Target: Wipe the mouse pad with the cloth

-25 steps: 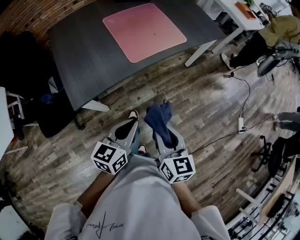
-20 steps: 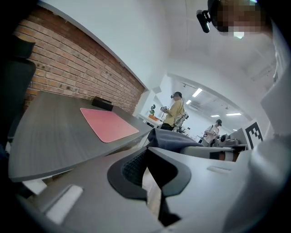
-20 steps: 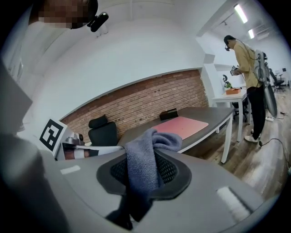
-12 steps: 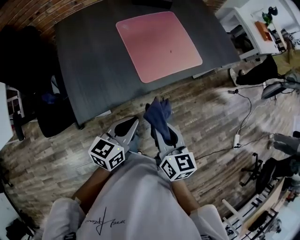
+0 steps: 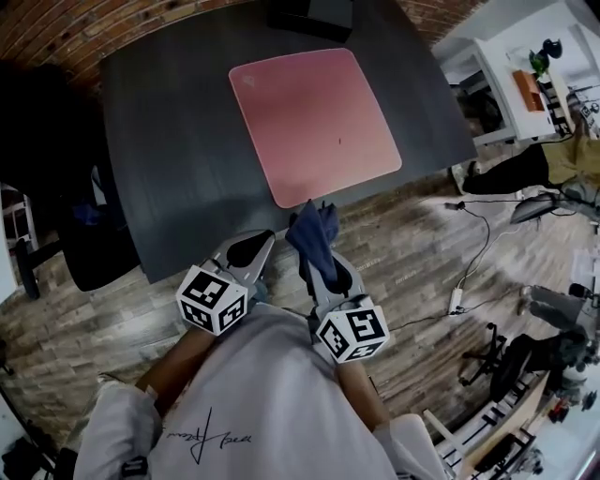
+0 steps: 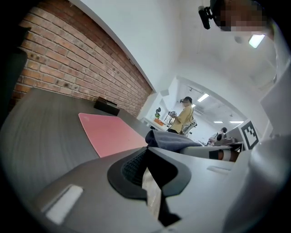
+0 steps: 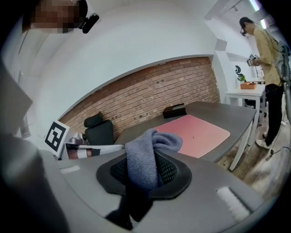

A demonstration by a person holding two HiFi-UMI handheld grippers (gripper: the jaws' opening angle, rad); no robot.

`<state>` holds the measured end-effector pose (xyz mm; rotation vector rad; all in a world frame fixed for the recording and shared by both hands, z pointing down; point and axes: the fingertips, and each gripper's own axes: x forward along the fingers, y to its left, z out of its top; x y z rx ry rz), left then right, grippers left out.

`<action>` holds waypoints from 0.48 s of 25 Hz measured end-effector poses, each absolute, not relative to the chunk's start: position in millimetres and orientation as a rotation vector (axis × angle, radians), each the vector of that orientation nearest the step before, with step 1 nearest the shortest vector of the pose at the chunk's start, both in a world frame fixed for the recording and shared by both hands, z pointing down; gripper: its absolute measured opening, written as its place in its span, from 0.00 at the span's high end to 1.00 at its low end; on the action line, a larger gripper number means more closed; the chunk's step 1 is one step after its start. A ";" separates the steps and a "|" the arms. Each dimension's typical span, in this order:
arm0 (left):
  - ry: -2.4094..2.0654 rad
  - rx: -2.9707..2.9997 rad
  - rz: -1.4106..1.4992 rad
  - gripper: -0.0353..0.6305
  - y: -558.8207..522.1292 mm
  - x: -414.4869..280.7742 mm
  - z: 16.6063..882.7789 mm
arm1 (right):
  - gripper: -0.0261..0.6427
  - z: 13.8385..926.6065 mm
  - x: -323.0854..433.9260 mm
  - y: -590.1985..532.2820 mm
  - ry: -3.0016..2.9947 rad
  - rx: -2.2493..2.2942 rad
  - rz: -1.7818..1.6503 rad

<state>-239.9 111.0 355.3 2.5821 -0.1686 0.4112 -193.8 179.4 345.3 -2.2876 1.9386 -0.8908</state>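
Grey-blue cloth (image 7: 146, 160) is pinched between the jaws of the right gripper (image 5: 317, 255), bunched above them and folded over toward the table; it is the only cloth in sight. Just to its left, the left gripper (image 5: 247, 251) carries nothing: its own view shows its jaws a narrow gap apart, with a sliver of floor showing through. Both grippers, two in all, are held close to the person's body, over the wooden plank floor (image 5: 412, 248) at the near edge of the table.

Beyond them stands one dark grey table (image 5: 169, 159). A single pink mouse pad (image 5: 314, 117) lies flat on it, toward the right edge and reaching almost to the near edge. In the head view the cloth's tip overlaps the pad's near corner, but the right gripper view shows the pad farther off, apart from the cloth. One black box (image 5: 314, 14) sits at the table's far edge, just behind the pad.

A brick wall (image 5: 56, 37) runs behind the table, a black chair (image 7: 97, 129) stands beside it, and a white desk (image 5: 506, 66) stands to the right, where a person in a yellow top (image 7: 266, 45) is standing.
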 end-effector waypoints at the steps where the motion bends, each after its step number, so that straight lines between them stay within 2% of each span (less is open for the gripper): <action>1: -0.162 2.584 0.415 0.93 106.5 -235.2 356.1 | 0.83 346.7 -189.7 174.8 1.936 -2.283 -0.899; 7: -0.138 2.578 0.446 0.93 90.5 -220.5 361.2 | 0.83 352.9 -174.7 157.4 1.925 -2.279 -0.922; 12: -0.068 2.585 0.479 0.93 96.9 -197.7 362.8 | 0.83 353.2 -158.1 152.7 2.059 -2.490 -0.775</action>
